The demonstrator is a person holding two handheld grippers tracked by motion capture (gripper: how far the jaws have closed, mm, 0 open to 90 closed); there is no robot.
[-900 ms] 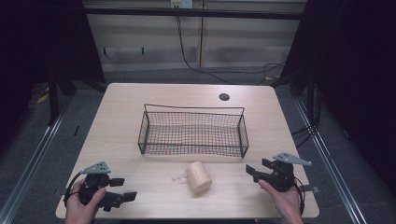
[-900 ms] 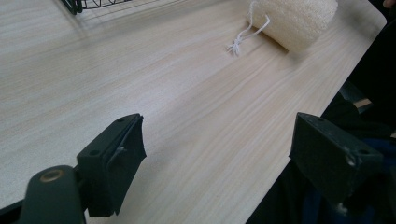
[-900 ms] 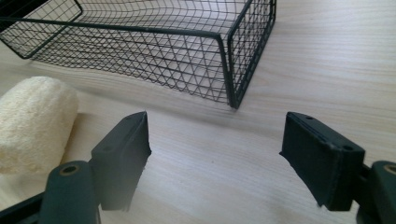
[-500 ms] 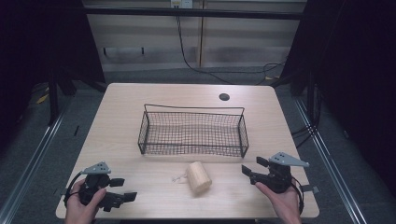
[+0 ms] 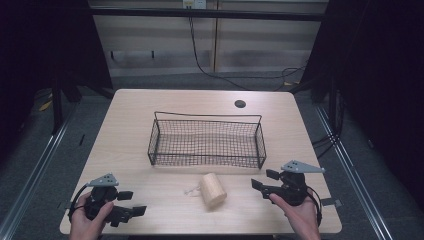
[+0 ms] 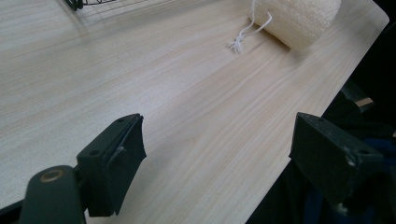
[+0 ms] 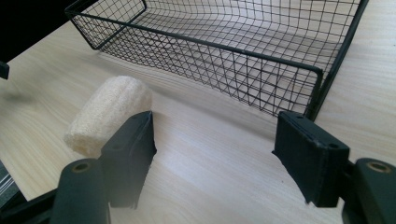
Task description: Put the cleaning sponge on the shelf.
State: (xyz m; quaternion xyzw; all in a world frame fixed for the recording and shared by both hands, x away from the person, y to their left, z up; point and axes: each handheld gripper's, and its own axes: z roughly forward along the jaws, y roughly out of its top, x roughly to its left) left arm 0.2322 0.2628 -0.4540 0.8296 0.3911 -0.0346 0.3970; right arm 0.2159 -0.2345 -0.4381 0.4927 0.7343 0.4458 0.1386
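A light wooden table (image 5: 150, 110) carries a black wire basket (image 5: 206, 141) at its middle. Just in front of the basket lies a loofah roll (image 5: 213, 190), between the left gripper (image 5: 131, 204) and right gripper (image 5: 265, 180), both with jaws apart and empty.

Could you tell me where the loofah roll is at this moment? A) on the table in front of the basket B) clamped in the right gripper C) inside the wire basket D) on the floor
A: the loofah roll lies on the table, outside the wire basket and free of both grippers.
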